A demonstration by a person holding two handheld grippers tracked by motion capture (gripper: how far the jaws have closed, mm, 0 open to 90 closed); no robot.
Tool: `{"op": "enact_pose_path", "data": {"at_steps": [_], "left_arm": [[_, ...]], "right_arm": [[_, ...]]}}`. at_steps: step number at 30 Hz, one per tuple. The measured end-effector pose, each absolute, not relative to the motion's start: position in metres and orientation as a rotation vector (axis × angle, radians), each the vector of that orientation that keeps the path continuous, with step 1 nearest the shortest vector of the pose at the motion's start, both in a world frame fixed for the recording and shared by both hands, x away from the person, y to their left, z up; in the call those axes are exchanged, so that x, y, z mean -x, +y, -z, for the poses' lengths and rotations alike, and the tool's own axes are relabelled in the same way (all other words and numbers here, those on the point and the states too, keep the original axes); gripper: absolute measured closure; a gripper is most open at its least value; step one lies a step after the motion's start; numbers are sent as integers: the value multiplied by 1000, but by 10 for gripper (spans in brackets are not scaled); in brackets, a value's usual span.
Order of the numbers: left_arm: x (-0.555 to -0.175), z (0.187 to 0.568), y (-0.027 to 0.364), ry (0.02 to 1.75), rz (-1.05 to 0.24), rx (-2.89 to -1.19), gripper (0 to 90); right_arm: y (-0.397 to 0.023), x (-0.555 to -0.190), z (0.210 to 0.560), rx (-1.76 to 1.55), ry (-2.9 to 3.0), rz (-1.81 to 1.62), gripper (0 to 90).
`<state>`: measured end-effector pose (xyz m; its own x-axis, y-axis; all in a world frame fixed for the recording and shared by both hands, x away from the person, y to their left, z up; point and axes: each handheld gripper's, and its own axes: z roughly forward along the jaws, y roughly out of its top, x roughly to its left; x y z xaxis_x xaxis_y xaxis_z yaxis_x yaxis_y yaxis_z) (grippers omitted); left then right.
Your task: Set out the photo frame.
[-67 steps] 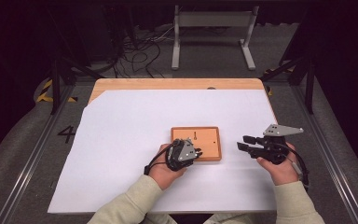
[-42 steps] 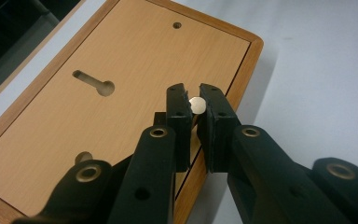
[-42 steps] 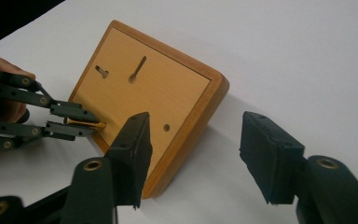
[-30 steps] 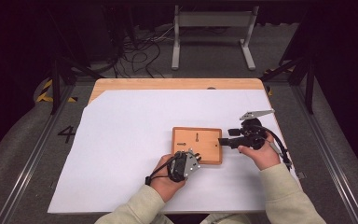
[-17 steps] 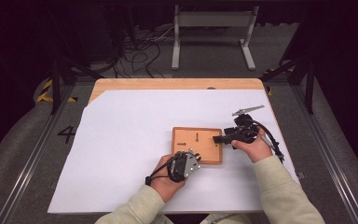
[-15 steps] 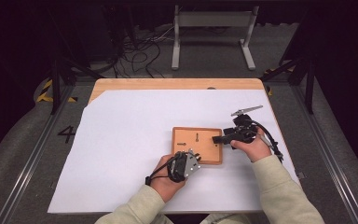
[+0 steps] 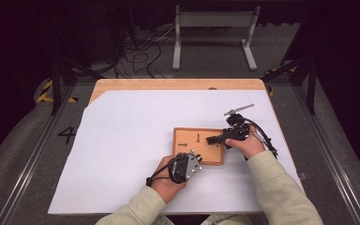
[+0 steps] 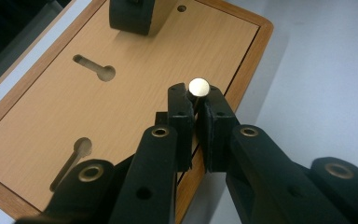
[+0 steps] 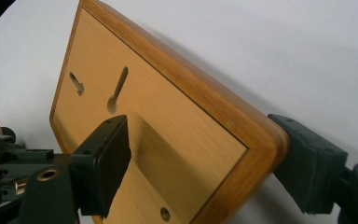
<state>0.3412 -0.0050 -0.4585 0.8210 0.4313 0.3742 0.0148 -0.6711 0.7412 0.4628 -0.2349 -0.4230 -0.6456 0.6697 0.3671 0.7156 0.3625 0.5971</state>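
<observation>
The left gripper point(image 8: 195, 109) is clamped on a small brass-coloured peg point(image 8: 198, 87), held over the near edge of a wooden board point(image 8: 135, 98). The right gripper point(image 9: 205, 163) stands wide open, its jaws having just spread, one pad over the board's face and one just past its corner. The board, cut with two keyhole slots point(image 8: 93, 69), lies on a white sheet point(image 7: 122, 140) covering the table point(image 7: 168, 84).

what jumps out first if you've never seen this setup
A wooden board with two keyhole slots lies on the white sheet near the table's middle. The left gripper, at the board's near edge, is shut on a small brass-topped pin. The right gripper straddles the board's right corner, jaws wide, one pad over its face.
</observation>
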Motion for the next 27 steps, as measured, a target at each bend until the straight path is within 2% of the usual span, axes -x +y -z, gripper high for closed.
{"op": "enact_pose_path", "data": {"at_steps": [17,27], "left_arm": [[-343,457,-3,305,-669,-2224,830],[-339,456,-2,293,-633,-2231,788]], "right_arm": [[-237,-465,423,1244,-2529,1178,294],[-246,-461,412,1173,-2518,1216,418]]}}
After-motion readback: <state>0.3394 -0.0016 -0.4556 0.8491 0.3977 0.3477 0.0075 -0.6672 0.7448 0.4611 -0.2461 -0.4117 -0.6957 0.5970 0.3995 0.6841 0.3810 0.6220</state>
